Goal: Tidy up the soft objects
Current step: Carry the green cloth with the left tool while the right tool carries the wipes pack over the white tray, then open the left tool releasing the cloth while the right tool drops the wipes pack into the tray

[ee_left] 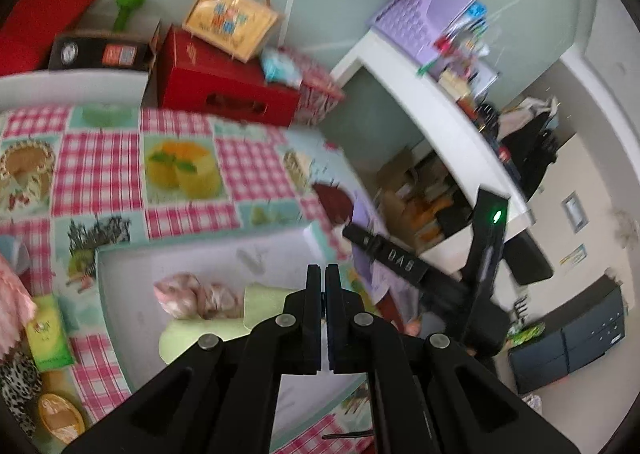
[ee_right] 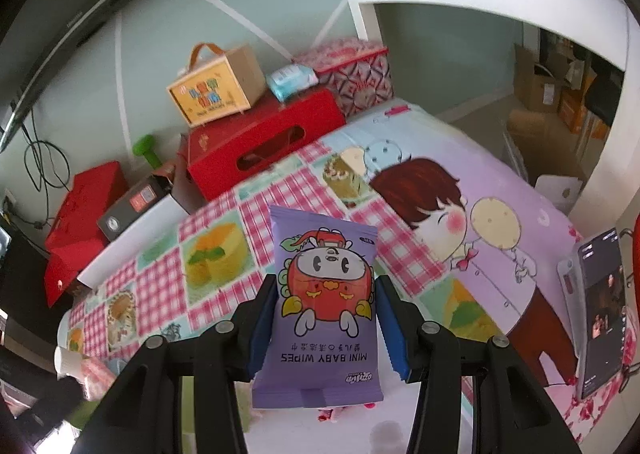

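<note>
— Purple foil, that's what the right gripper (ee_right: 326, 318) is carrying: a pack of mini baby wipes (ee_right: 320, 314), clamped between its two blue pads (ee_right: 264, 324) at the pack's sides, the top of the pack sticking out ahead of the fingertips.

— Why grab it by the sides?

— My guess is that a soft pouch bends less when squeezed across its width, and the printed face stays clear. It is held above the checked tablecloth (ee_right: 256, 221), with the red box (ee_right: 264, 141) well ahead of the fingers.

— And the other hand?

— The left gripper (ee_left: 324, 274) has its jaws pressed together with nothing between them. Just below and to the left of its tips sits a white tray (ee_left: 120, 294), and in it a pale green cloth (ee_left: 200, 330) with a crumpled pink cloth (ee_left: 192, 294) lying on it.

— So the tray is the collecting place?

— It looks so, since soft things already lie in it. I'd judge the wipes are headed there too; the empty left tool probably waits to one side to keep the tray's opening free.

— Anything else soft about?

— A leopard-print fabric (ee_left: 18, 386) far to the left of the left tool, outside the tray.
</note>
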### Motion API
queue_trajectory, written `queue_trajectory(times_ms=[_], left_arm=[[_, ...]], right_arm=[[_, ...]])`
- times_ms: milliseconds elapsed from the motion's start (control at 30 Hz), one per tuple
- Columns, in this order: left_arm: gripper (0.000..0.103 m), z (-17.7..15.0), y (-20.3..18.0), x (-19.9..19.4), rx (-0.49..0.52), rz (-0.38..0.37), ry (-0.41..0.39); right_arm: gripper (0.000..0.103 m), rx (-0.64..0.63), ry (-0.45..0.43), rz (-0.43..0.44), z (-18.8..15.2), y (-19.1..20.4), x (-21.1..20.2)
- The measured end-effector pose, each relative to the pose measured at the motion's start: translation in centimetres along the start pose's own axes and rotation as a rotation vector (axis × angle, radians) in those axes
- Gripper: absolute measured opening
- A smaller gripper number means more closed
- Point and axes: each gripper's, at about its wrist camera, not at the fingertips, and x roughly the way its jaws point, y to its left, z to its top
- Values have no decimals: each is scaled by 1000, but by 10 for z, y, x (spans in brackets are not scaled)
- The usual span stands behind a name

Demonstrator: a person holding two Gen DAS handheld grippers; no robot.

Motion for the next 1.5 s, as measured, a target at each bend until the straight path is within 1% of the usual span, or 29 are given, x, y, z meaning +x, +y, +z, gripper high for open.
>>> queue_trajectory(times_ms=[167,267,300,400,467,600,667,800,833,867,900,933,967,1067,1133,1167,1200,1233,1267,1300,1333,1367,1433,1500], left_arm=[[1,-11,16,28,-39,83,79],[1,-16,27,41,-77,106,127],[1,-19,30,45,-85,126,145],[1,-23,37,52,-100,186,179],[1,-27,44,56,-127,211,209],[1,-31,55,64,-151,274,250],[1,-34,58,67,-158,293,268],[2,-37,60,69,-161,305,295],[3,-37,59,68,-156,308,297],[8,-37,57,66,-151,311,297],[16,-37,56,65,-149,314,298],[20,-36,55,64,-148,316,297],[24,-35,53,62,-148,317,294],[24,-30,47,52,-138,304,274],[28,-25,43,42,-126,300,247],[36,-24,41,36,-119,304,232],[46,-21,38,29,-109,316,211],[51,-19,38,27,-105,327,198],[59,-16,39,21,-102,347,177],[62,-14,41,16,-104,367,159],[63,-13,43,12,-107,381,146],[64,-11,47,7,-116,400,130],[66,-9,57,2,-133,439,108],[68,-7,67,-5,-148,494,88]], right_arm=[[52,-46,45,-21,-8,6,17],[52,-72,68,-16,-11,12,29],[52,-80,76,-15,-12,13,32],[52,-108,105,-19,-16,19,43],[52,-113,126,-23,-18,20,48],[52,-127,188,-58,-23,20,59],[52,-136,217,-71,-26,20,64],[53,-151,245,-86,-30,21,69],[56,-152,248,-87,-30,21,70],[64,-152,252,-92,-30,22,70],[67,-153,252,-95,-30,22,70],[70,-155,249,-96,-29,23,69],[70,-156,244,-97,-29,23,68],[70,-159,231,-105,-26,25,62],[70,-162,215,-109,-24,26,56],[72,-163,203,-111,-23,27,52],[73,-164,197,-112,-22,28,50],[73,-164,188,-113,-21,29,46],[75,-165,181,-114,-21,31,42],[78,-167,175,-116,-21,33,38],[88,-169,171,-117,-21,35,36],[93,-174,167,-117,-21,37,34],[93,-198,160,-118,-22,44,31],[93,-231,159,-128,-24,53,31]])
